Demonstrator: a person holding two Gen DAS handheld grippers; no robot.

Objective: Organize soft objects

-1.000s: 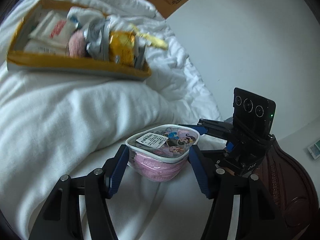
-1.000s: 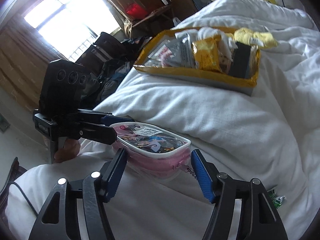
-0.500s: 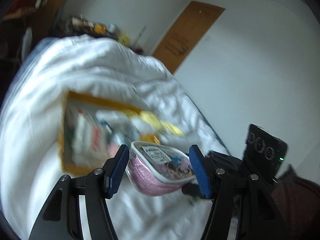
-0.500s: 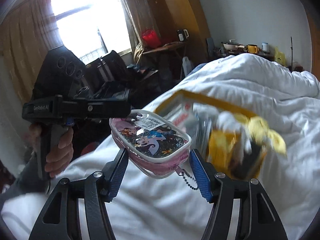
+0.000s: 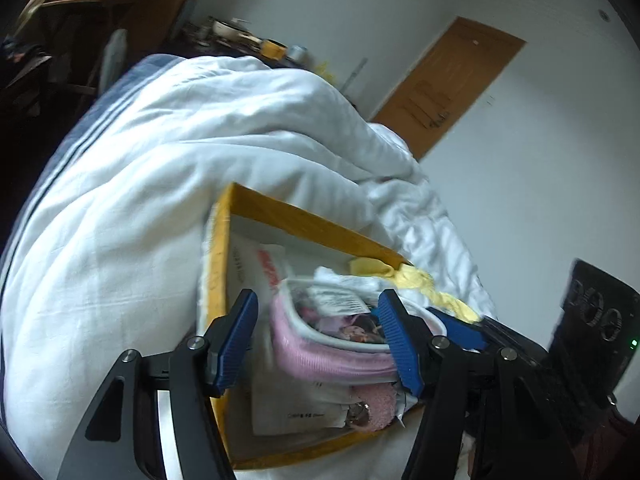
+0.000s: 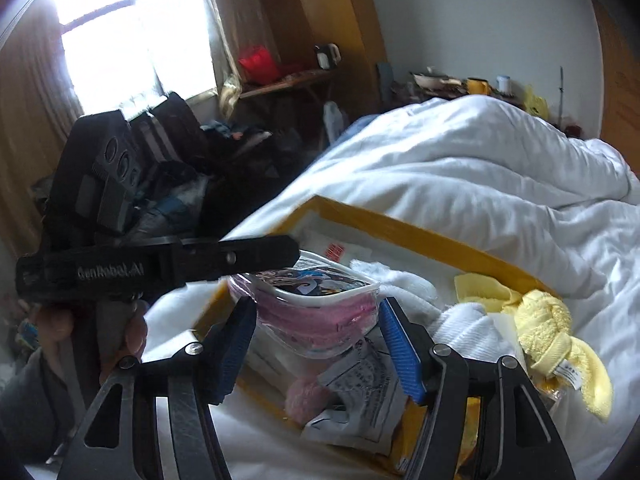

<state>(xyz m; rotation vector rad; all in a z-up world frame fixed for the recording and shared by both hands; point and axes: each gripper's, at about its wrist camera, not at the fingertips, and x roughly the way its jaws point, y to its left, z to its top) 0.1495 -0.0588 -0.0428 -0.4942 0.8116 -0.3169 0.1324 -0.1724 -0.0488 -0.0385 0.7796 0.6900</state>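
pouch (image 6: 316,304): 1 | box (image 6: 424,236): 1 | yellow towel (image 6: 556,340): 1 | tools: 2

Both grippers (image 5: 318,336) (image 6: 318,344) level (jaws parted, converging).

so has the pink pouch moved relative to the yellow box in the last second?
Yes. The pink pouch was out over the white duvet, well short of the yellow box; it now sits over the box's contents, between both tools.

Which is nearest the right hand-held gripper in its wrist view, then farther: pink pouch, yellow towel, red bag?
1. Pink pouch, between the right hand-held gripper fingers.
2. Yellow towel, right, on the box edge.
3. Red bag, far shelf by the window.
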